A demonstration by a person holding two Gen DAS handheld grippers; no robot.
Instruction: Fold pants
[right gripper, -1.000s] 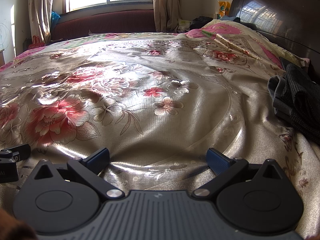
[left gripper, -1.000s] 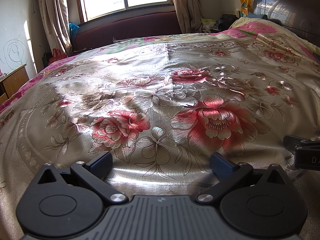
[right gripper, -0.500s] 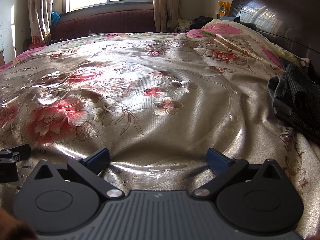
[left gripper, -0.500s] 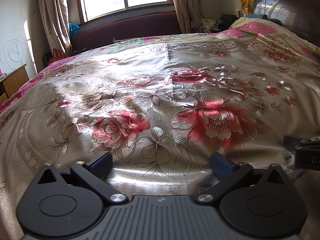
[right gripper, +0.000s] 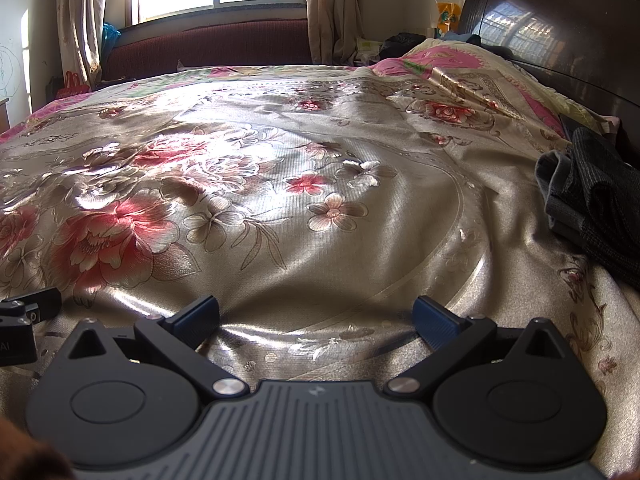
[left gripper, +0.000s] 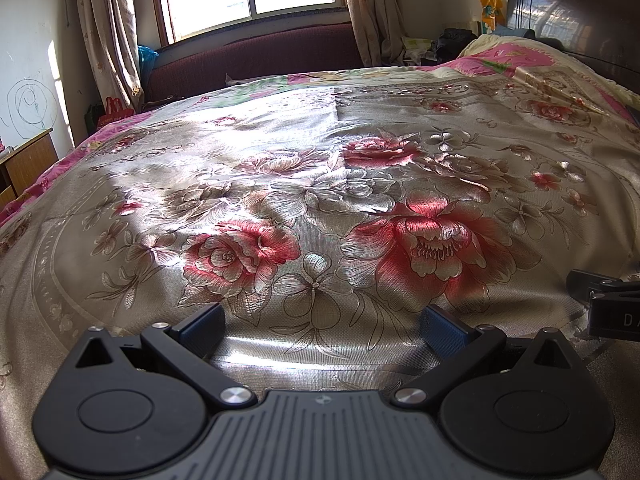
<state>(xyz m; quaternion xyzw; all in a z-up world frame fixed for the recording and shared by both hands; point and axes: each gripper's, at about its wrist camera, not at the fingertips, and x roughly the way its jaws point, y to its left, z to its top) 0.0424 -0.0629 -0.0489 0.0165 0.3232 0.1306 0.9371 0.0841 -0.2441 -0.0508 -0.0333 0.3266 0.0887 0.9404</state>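
The dark grey pants (right gripper: 596, 208) lie crumpled at the right side of the bed, seen only in the right wrist view, well right of and beyond my right gripper. My right gripper (right gripper: 316, 318) is open and empty, low over the shiny floral bedspread (right gripper: 280, 184). My left gripper (left gripper: 322, 326) is open and empty too, low over the bedspread (left gripper: 320, 200) to the left of the right one. Each gripper's edge shows in the other's view, the right gripper (left gripper: 608, 308) and the left gripper (right gripper: 24, 320).
A dark wooden headboard (right gripper: 560, 32) stands at the right. A maroon sofa (left gripper: 256, 56) sits under the window beyond the bed. A wooden desk (left gripper: 24, 160) is at the far left. Pillows and clutter (right gripper: 440, 52) lie near the headboard.
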